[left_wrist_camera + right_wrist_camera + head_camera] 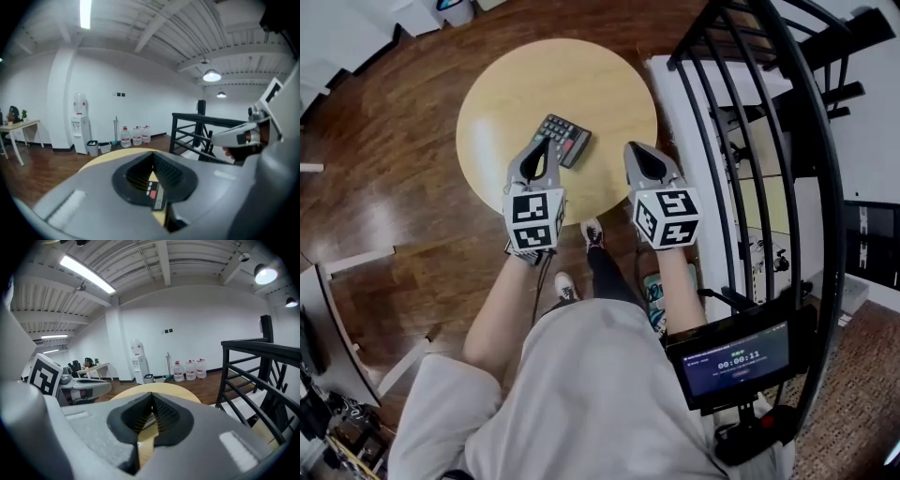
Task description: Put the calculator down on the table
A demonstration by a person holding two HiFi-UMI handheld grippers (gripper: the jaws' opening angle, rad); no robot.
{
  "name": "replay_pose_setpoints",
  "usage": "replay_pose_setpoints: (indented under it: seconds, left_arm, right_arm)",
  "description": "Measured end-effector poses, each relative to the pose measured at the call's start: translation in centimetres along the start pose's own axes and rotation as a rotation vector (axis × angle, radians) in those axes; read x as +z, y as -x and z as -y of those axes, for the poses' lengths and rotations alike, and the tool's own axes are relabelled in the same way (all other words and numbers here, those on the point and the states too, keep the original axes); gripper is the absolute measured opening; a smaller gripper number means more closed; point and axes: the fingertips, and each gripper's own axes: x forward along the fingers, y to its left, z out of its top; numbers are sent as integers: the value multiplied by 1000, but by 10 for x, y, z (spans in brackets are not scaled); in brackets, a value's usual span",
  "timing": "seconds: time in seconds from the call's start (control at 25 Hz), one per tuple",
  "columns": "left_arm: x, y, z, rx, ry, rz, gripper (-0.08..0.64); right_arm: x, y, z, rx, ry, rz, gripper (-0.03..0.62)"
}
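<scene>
While calculator (565,139) lies on table (502,89), left hand-held gripper (543,147) hovers, jaws together

Matt wooden table (511,84), glossy floor (394,159)

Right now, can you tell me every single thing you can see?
calculator: one, dark with a red key, lying on the table
table: one, round, light wood, middle of the floor
floor: dark brown wood, all around
railing: one, black, right side
water bottles: three, clear, by the far wall
water dispenser: one, white, by the far wall
screen: one, dark, lower right
shoes: two, white, on the floor
left tool: one, grey, shut, empty, beside the calculator
right tool: one, grey, shut, empty, near the table's right edge
</scene>
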Motion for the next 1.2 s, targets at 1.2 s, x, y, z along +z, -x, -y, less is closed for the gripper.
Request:
replay_pose_setpoints:
  seconds: [1.2]
  left_arm:
    - [74,171,-22,3,-110,296,6]
  right_arm:
    - [93,119,-126,33,168,284,2]
